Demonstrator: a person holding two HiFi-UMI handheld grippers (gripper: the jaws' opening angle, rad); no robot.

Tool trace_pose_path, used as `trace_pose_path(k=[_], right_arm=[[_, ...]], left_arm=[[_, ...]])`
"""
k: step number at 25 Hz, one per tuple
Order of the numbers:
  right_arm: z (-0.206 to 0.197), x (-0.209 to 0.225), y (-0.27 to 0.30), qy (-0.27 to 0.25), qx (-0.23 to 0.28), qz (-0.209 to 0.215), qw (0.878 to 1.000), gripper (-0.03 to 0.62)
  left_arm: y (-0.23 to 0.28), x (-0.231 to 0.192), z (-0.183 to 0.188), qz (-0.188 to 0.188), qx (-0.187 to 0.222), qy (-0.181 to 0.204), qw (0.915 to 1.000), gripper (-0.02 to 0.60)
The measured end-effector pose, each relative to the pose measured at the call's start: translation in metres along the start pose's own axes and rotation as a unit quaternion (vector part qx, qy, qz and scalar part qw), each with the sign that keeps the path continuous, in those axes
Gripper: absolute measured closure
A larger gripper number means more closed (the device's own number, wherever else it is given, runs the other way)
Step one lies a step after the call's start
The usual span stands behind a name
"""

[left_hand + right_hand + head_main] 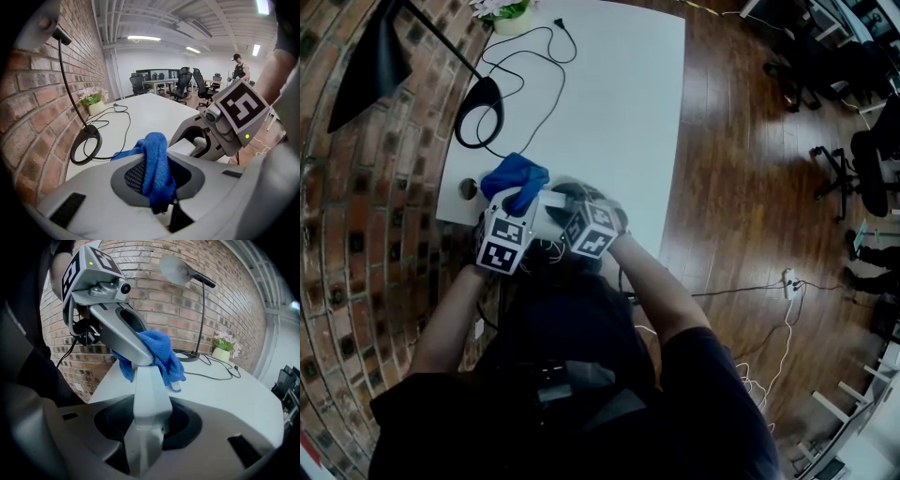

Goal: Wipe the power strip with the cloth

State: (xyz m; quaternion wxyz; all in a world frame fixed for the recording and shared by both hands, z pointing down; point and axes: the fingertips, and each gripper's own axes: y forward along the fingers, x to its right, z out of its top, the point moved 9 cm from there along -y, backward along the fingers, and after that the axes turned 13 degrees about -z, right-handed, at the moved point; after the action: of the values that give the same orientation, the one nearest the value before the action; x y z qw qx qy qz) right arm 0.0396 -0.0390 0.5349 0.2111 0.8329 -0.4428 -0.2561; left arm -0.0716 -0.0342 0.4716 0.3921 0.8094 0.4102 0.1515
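A blue cloth [514, 176] is bunched in my left gripper [517, 199], which is shut on it; in the left gripper view the cloth [154, 150] fills the gap between the jaws. My right gripper [564, 214] is shut on a white power strip [150, 394], held over the near edge of the white table [609, 103]. The strip [551, 199] points toward the left gripper [126, 333]. The cloth [159, 350] lies against the strip's far end. Both grippers sit close together, just in front of my body.
A black desk lamp's ring base [478, 111] and its black cable [530, 52] lie on the table's left part, beside the brick wall [366, 178]. A potted plant [506, 11] stands at the far corner. Office chairs [853, 169] and a floor cable [750, 291] are to the right.
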Motion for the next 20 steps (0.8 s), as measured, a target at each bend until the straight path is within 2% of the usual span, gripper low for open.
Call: trace_pose_path(k=[13, 20], right_arm=[[0.000, 0.000, 0.001, 0.001, 0.002, -0.003, 1.000, 0.427], [0.001, 0.000, 0.001, 0.001, -0.001, -0.003, 1.000, 0.427]], left_arm=[[0.013, 0.023, 0.016, -0.034, 0.009, 0.008, 0.9993, 0.503], [0.020, 0.027, 0.019, -0.041, -0.012, 0.016, 0.9990, 0.503]])
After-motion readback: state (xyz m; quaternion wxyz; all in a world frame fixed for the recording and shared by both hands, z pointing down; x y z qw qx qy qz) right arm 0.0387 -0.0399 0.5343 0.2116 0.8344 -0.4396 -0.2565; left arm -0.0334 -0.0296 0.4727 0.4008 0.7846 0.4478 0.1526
